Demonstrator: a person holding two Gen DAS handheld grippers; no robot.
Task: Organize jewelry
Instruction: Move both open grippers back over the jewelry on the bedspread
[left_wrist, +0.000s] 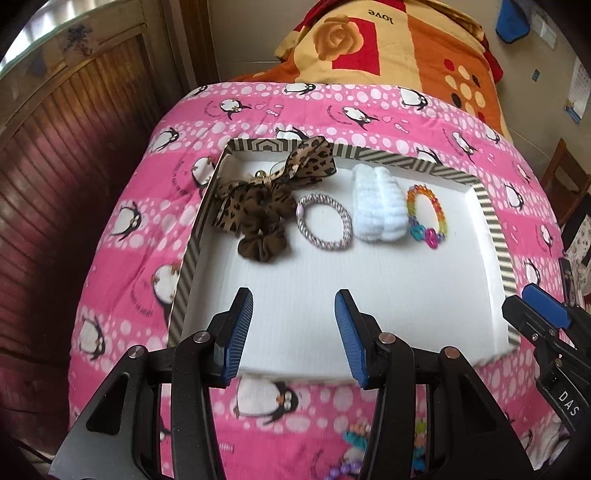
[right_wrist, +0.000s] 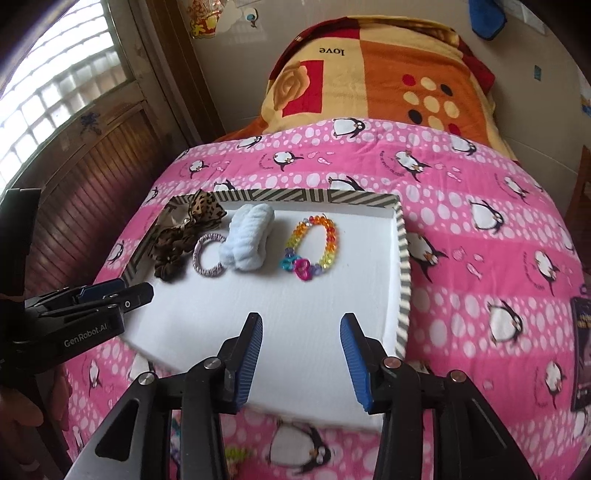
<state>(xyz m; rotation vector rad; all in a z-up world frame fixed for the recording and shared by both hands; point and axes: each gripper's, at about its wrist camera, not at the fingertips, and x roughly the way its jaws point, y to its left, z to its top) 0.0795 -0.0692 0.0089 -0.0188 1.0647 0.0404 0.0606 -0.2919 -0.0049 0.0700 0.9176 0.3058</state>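
Bed under a pink penguin-print quilt, bearing a shallow white tray with a striped cardboard rim. Contents, in a row along the tray's 12 o'clock edge, 9 to 3 o'clock — leopard-print brown fabric scrunchie with bow; pink-and-white braided hair tie; fluffy white towelling band; rainbow bead bracelet. Left tongs and right tongs — both spread, holding nothing, at the tray's 6 o'clock side.

Right tongs agape over tray; beaded bracelet beyond.
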